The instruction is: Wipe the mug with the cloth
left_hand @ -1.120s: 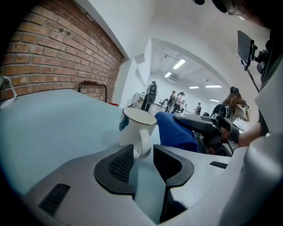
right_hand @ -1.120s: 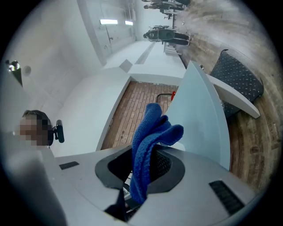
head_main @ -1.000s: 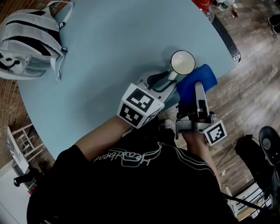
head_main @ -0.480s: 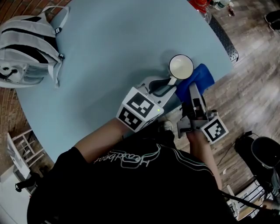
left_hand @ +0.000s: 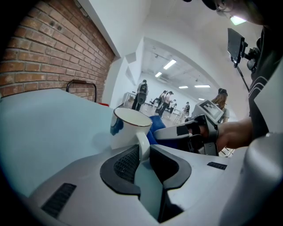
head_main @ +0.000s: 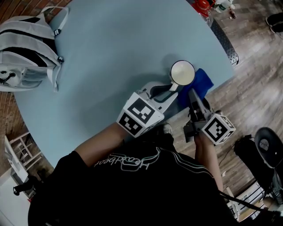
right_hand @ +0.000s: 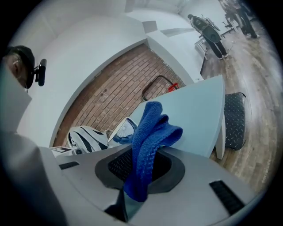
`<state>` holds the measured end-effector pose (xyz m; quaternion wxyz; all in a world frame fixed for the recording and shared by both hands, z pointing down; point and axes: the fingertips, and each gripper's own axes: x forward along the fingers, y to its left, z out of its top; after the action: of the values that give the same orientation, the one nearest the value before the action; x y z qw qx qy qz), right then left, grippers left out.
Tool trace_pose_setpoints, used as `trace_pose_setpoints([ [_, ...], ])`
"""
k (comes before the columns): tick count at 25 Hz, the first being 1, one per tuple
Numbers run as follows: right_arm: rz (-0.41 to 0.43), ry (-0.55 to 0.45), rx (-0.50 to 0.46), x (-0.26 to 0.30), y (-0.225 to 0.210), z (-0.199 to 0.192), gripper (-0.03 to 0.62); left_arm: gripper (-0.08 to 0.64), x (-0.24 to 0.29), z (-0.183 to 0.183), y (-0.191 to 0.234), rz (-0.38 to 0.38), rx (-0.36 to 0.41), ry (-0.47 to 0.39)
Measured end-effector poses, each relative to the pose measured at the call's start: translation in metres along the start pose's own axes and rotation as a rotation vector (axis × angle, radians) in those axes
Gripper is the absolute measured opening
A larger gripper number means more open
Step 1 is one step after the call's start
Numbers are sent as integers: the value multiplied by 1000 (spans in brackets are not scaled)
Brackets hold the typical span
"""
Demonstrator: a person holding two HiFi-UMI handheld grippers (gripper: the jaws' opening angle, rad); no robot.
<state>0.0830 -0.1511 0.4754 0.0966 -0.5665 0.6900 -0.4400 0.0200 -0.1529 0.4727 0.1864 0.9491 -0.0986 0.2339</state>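
Note:
A white mug (head_main: pixel 182 72) stands near the round pale-blue table's (head_main: pixel 119 48) right edge. My left gripper (head_main: pixel 170 88) reaches it from the near side. In the left gripper view the mug's handle (left_hand: pixel 142 146) sits between the pads of the left gripper (left_hand: pixel 142 155), whose jaws are closing and press on it. My right gripper (head_main: pixel 193 94) is just right of the mug, shut on a blue cloth (head_main: pixel 203 82). In the right gripper view the cloth (right_hand: pixel 150 132) stands up out of the right gripper (right_hand: pixel 140 167), with the mug (right_hand: pixel 121 130) just behind it.
A grey and black striped backpack (head_main: pixel 26 48) lies at the table's far left. A black mat (head_main: pixel 225 39) lies on the wooden floor past the right edge, with bottles (head_main: pixel 221 5) at the top. A dark round object (head_main: pixel 267 142) sits on the floor at right.
The left jaws have closed in on the mug's handle. The right gripper has turned and drawn the cloth in closer beside the mug, so less of the cloth shows.

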Motion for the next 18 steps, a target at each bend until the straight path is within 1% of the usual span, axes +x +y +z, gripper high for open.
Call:
trace_pose_setpoints([
  [3, 30, 1, 25, -2, 0, 9, 61, 77, -1, 1, 2, 2, 14, 3],
  [6, 66, 5, -14, -9, 7, 23, 60, 75, -2, 1, 3, 20, 41, 15],
  [10, 155, 31, -83, -13, 18, 45, 61, 74, -5, 0, 6, 76, 68, 37],
  [13, 201, 49, -114, -12, 19, 61, 60, 74, -7, 0, 8, 120, 85, 60],
  [15, 245, 70, -125, -9, 20, 70, 61, 74, -7, -2, 9, 153, 84, 78],
  [18, 322, 131, -146, -3, 23, 76, 61, 74, -8, 2, 12, 205, 68, 70],
])
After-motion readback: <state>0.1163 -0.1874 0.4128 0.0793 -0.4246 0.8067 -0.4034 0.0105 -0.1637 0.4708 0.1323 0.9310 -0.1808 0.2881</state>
